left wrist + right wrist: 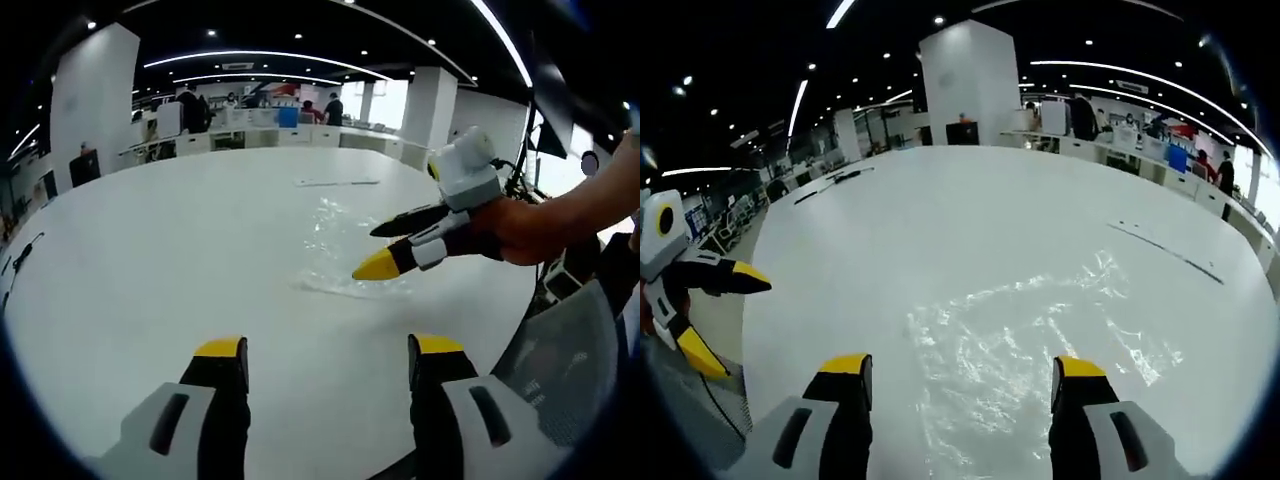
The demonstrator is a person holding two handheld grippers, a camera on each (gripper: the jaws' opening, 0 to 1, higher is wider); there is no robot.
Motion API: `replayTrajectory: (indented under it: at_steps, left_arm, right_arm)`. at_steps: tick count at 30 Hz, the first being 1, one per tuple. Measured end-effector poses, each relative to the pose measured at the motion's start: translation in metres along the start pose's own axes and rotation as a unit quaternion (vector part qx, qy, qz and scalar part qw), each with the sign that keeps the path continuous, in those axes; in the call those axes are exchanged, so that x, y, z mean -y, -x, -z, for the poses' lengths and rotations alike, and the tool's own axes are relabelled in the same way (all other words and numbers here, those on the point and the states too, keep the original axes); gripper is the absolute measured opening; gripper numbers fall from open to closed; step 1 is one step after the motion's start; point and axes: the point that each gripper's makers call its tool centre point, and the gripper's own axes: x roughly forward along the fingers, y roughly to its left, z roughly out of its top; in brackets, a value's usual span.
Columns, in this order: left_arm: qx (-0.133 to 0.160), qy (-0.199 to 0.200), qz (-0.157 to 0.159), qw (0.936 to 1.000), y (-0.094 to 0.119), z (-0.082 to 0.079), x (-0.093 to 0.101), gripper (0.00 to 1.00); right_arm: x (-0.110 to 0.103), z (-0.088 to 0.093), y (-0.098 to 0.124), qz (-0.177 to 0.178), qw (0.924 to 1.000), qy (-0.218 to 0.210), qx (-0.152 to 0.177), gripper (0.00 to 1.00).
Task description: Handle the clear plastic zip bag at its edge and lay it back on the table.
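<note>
The clear plastic zip bag (1030,350) lies flat and crinkled on the white table (970,210). In the left gripper view the bag (335,245) is out past mid-table, under the right gripper (372,248), which comes in from the right in a person's hand, jaws apart, hovering just above the bag. In the right gripper view my right gripper (965,372) is open with the bag's near edge between and ahead of its jaws. My left gripper (327,352) is open over bare table, nothing between its jaws; it appears at the left edge as the left gripper (725,320).
A thin dark strip (1170,255) lies on the table beyond the bag. A mesh office chair (570,360) stands at the table's right edge. Desks, pillars and people fill the far background. Dark items (835,180) rest at the table's far edge.
</note>
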Motion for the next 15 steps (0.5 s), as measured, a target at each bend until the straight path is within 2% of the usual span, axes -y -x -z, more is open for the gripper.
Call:
replayTrajectory:
  at_steps: [3, 6, 11, 15]
  left_arm:
    - [-0.001, 0.002, -0.001, 1.0, 0.0, 0.0, -0.001, 0.63]
    - [-0.001, 0.004, -0.002, 1.0, 0.0, 0.001, -0.002, 0.63]
    - [-0.005, 0.001, 0.002, 1.0, -0.002, 0.004, 0.0, 0.63]
    - [-0.006, -0.001, 0.003, 1.0, -0.002, 0.004, 0.0, 0.62]
  right_arm:
    - [0.002, 0.013, 0.007, 0.007, 0.9996, 0.019, -0.018, 0.69]
    - [0.0, 0.023, 0.015, 0.004, 0.9995, 0.022, -0.021, 0.69]
    - [0.002, 0.038, 0.015, 0.002, 0.9989, 0.026, -0.038, 0.67]
    - [0.001, 0.041, 0.015, 0.001, 0.9988, 0.026, -0.042, 0.66]
